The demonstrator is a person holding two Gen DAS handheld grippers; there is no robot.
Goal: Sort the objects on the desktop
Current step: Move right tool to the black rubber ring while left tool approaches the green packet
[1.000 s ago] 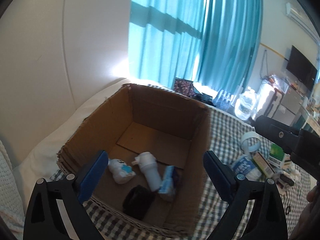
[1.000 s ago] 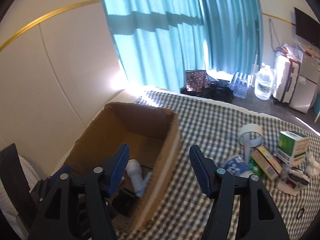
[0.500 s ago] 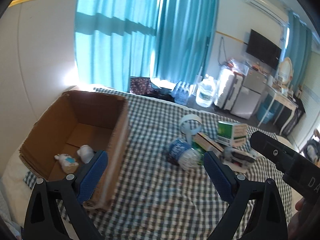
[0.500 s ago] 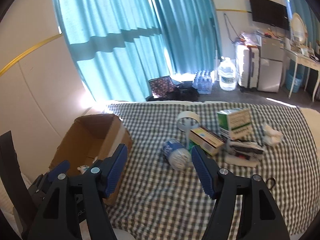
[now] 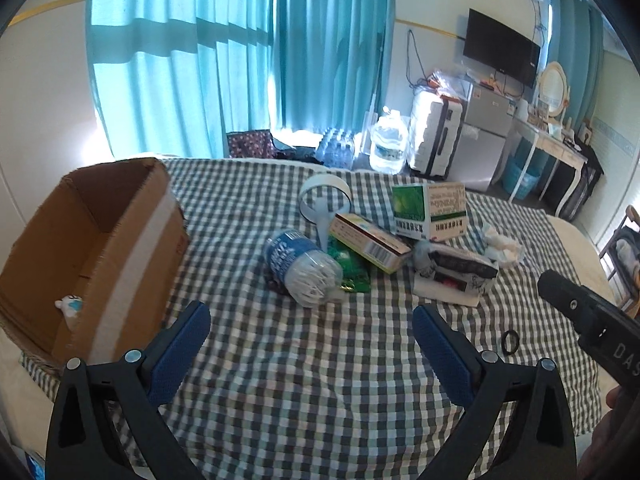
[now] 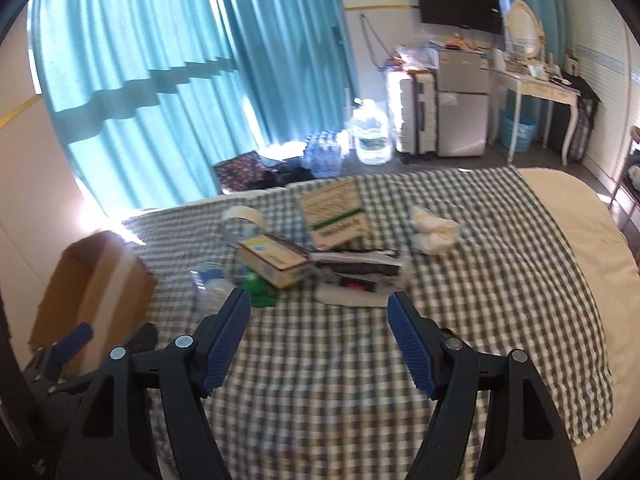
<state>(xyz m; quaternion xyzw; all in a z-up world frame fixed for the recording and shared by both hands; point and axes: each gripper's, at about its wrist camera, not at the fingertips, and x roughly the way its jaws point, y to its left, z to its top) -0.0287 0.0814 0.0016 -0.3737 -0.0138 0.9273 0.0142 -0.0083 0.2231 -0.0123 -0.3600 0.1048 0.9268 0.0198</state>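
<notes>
A heap of objects lies on the checked cloth [image 5: 304, 380]: a clear plastic bottle [image 5: 302, 266], a yellow carton [image 5: 370, 242], a green-and-white box [image 5: 428, 210], a tape ring [image 5: 324, 196], a dark packet [image 5: 456, 270] and crumpled tissue [image 5: 502, 242]. An open cardboard box [image 5: 92, 248] stands at the left with a small white toy [image 5: 70, 306] inside. My left gripper [image 5: 311, 336] is open and empty, short of the bottle. My right gripper [image 6: 319, 316] is open and empty, just before the dark packet [image 6: 356, 268] and the carton [image 6: 274, 260].
A small black ring [image 5: 510, 342] lies on the cloth at the right. The cardboard box also shows at the left of the right wrist view [image 6: 92, 284]. Beyond the bed are turquoise curtains [image 5: 240, 60], water bottles [image 5: 388, 148], a suitcase [image 5: 436, 140] and a white desk [image 6: 536, 92].
Both grippers have swung right, away from the cardboard box and toward the heap of objects. The box has slid to the left edge of both views. Both stay open and empty.
</notes>
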